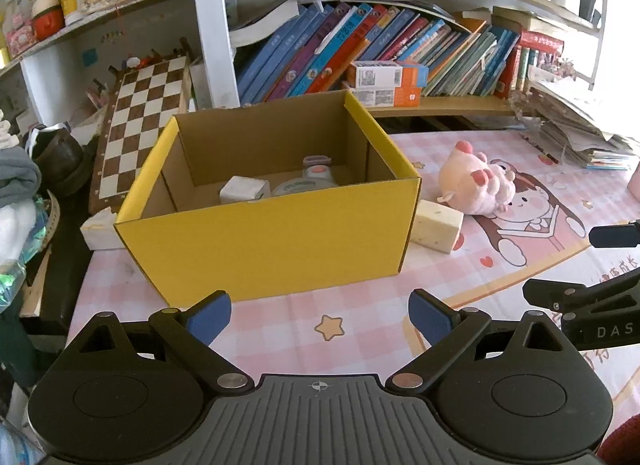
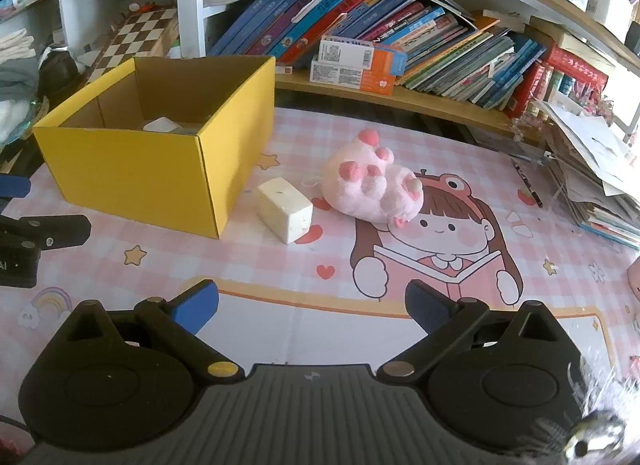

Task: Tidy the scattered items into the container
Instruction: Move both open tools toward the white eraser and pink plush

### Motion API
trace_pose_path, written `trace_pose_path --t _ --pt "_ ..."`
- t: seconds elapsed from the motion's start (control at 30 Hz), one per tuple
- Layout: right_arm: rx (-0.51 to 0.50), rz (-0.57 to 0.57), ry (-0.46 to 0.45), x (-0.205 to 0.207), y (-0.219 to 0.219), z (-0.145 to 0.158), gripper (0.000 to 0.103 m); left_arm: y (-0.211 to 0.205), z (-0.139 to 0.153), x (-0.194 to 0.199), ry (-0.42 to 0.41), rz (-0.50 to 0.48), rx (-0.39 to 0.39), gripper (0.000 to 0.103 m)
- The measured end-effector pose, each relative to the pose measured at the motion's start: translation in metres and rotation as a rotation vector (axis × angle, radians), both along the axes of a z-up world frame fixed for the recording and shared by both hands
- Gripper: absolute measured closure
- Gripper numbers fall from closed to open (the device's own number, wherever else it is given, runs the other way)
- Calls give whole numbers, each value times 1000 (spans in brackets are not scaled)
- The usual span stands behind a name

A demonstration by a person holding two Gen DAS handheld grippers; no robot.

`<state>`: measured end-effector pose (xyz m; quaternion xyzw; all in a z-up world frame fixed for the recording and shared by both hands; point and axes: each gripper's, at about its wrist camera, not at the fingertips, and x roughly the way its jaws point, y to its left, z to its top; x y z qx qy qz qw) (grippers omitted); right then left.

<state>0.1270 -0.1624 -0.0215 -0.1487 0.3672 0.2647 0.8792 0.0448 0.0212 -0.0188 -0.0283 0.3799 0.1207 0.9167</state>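
Two hand-held grippers in view, each with its blue-padded fingers spread wide and nothing between them. Left hand-held gripper (image 1: pixel 320 319) hangs low over the pink checked cloth of the desk (image 1: pixel 360 329), facing the long front wall of the yellow cardboard box (image 1: pixel 268 241), which stands just ahead of it. Right hand-held gripper (image 2: pixel 312 311) hangs over the printed cartoon girl on the same cloth, to the right of the box; its black linkage shows at the right edge of the left wrist view. Box is open-topped, brown inside. Contents seen from the left wrist: a small white cube-shaped item (image 1: pixel 244 189) against the near wall, and beside it a round pale-lidded item (image 1: pixel 304 187) with a small white piece bearing an orange spot behind it; finer identity cannot be told. Outside the box, on the desk: a cream speckled block (image 2: pixel 285 209) lying just beside the box's right front corner, not touching it as far as the right wrist view shows, and a pink plush toy (image 2: pixel 372 185) just right of the block, lying partly over the cartoon girl's head. Behind the desk, a low shelf of slanted books (image 2: pixel 400 33) with two orange-and-white cartons (image 2: pixel 360 65) stacked in front. A chessboard (image 1: pixel 140 125) leans behind the box at left.
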Motion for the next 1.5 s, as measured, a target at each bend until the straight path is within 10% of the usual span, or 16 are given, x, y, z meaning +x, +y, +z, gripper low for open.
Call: trace_pose_path --t 1.5 --pt "63 168 42 83 -62 -21 2 -94 -18 52 18 32 68 6"
